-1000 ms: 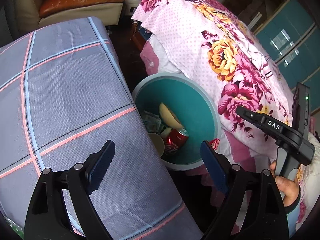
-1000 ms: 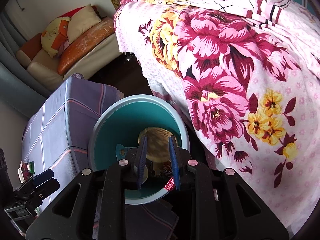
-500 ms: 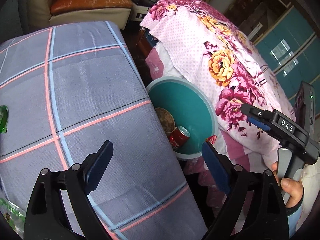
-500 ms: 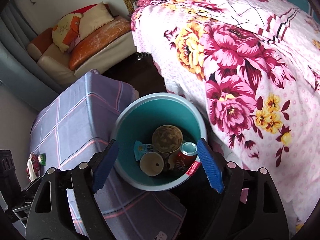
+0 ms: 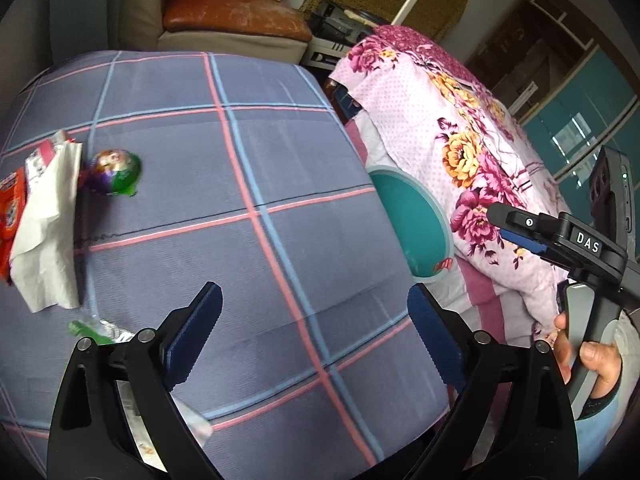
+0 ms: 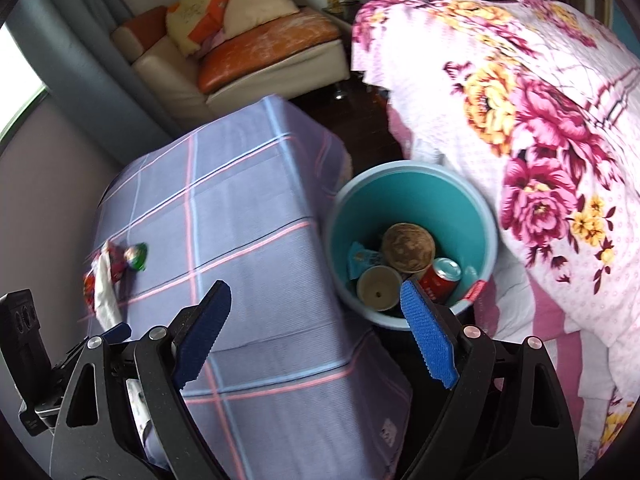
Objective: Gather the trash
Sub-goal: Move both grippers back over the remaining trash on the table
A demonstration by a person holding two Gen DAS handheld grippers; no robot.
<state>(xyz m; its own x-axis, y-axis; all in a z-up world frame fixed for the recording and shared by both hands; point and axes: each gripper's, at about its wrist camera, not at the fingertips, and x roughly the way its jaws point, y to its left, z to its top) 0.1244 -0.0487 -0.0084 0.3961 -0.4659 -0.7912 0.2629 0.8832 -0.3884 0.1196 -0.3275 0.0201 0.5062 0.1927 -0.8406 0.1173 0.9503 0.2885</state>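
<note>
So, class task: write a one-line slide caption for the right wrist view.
Open right gripper above the teal bin holding a red can, beside the plaid-covered table.

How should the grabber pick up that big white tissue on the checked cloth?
Probably from above, pinching the raised crumpled fold of the white tissue. It lies flat and limp on the checked cloth, so its edges give nothing to hold. The left gripper is open and empty.

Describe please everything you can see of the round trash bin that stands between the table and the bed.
The trash bin is a round plastic tub, pale blue outside and teal inside, open-topped and upright on the floor. It stands close beside the checked tablecloth and the floral bedspread. Inside lie a red can, a brown round lid, a paper cup and a blue wrapper.
</note>
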